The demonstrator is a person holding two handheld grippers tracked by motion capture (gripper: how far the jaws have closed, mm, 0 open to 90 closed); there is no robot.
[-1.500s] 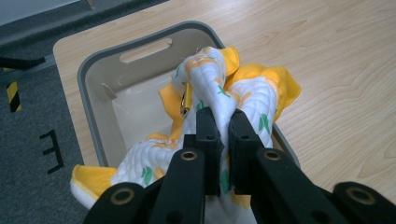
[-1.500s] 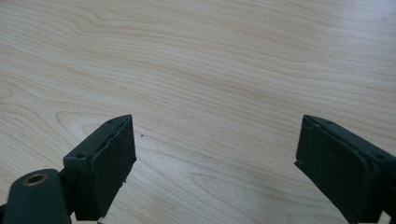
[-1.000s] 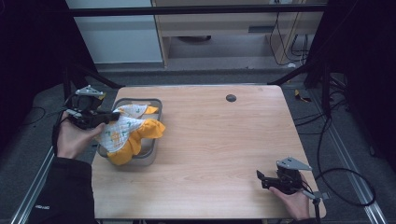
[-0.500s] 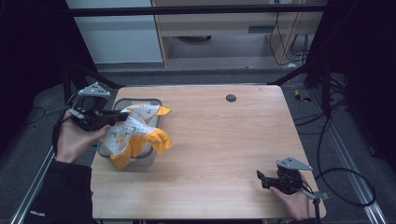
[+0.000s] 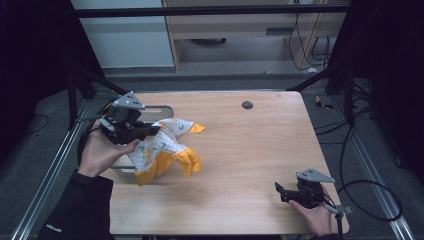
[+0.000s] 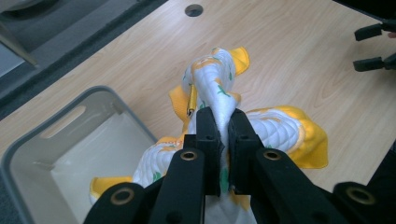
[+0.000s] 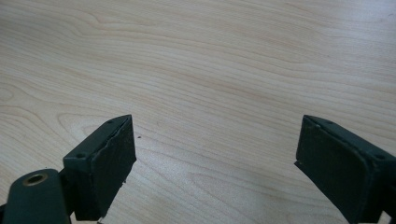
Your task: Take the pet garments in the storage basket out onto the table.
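pinching the cloth (image 6: 219, 88) between its jaws, the left gripper (image 6: 223, 135) holds it above the table.

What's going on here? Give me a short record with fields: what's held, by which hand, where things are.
held: cloth, yellow and white
by: left gripper, fingers pinched shut on a fold
cloth position: lifted, hanging beside the bin, lower edge near the table
bin: grey, at the table's left edge, inside bare where seen
right gripper: open, holding nothing, low over the table's near right corner

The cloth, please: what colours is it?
White with green-and-orange print and yellow-orange backing, clearest in the left gripper view.
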